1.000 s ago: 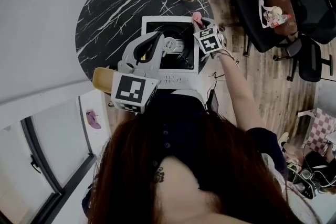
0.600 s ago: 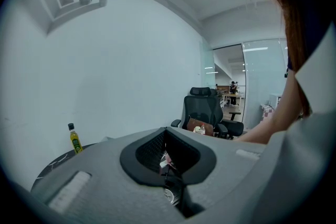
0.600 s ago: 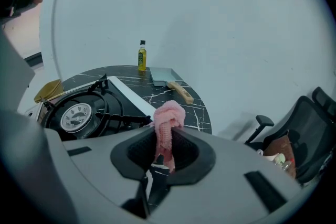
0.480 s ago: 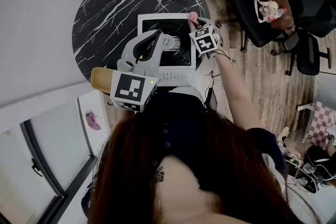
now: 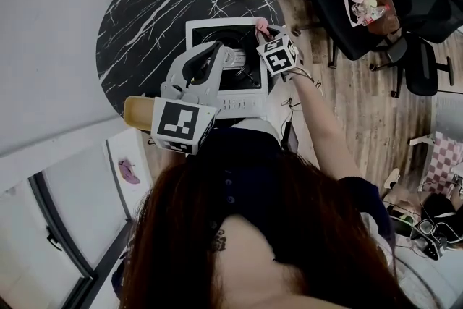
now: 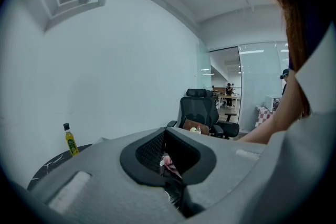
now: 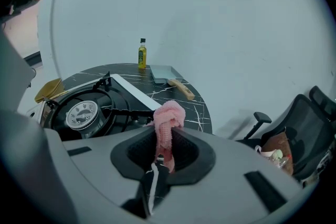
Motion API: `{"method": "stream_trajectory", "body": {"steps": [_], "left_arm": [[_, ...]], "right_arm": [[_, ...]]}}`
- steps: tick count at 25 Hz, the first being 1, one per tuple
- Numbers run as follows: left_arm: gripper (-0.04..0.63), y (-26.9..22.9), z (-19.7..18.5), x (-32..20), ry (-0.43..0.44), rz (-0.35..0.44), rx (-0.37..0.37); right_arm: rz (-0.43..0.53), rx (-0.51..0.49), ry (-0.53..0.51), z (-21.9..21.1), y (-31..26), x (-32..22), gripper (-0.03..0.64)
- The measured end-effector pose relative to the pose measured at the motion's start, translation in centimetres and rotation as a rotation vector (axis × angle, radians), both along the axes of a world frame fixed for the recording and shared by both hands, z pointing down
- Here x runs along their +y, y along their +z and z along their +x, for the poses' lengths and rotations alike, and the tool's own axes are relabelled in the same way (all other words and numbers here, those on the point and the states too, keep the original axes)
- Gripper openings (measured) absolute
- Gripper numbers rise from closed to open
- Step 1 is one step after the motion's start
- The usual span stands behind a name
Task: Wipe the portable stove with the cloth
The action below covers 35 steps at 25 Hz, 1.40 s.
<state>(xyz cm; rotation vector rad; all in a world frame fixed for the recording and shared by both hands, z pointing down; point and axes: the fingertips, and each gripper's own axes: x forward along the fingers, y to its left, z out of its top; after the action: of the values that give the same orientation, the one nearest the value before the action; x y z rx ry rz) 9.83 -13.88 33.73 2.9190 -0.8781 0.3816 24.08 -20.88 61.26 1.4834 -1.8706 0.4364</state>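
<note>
At the far right corner of the white-framed portable stove (image 5: 246, 107) on the round black marble desk (image 5: 145, 18), the right hand-held gripper (image 7: 164, 157) pinches a crumpled pink cloth (image 7: 169, 115). The left hand-held gripper (image 6: 172, 181) hovers above the stove's near side, jaws closed together.

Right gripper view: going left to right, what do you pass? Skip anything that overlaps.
portable stove → yellow bottle → pink cloth → office chair. The blue-grey pan is left out because it overlaps the cloth's span.
</note>
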Motion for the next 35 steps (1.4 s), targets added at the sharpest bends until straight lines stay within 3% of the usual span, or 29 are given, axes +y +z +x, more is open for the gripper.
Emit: {"method": "stream_trajectory", "body": {"steps": [35], "left_arm": [[0.011, 0.0, -0.6, 2.5, 0.064, -0.011, 0.019]], "right_arm": [[-0.031, 0.017, 0.033, -1.0, -0.1, 3.7, 0.06]]}}
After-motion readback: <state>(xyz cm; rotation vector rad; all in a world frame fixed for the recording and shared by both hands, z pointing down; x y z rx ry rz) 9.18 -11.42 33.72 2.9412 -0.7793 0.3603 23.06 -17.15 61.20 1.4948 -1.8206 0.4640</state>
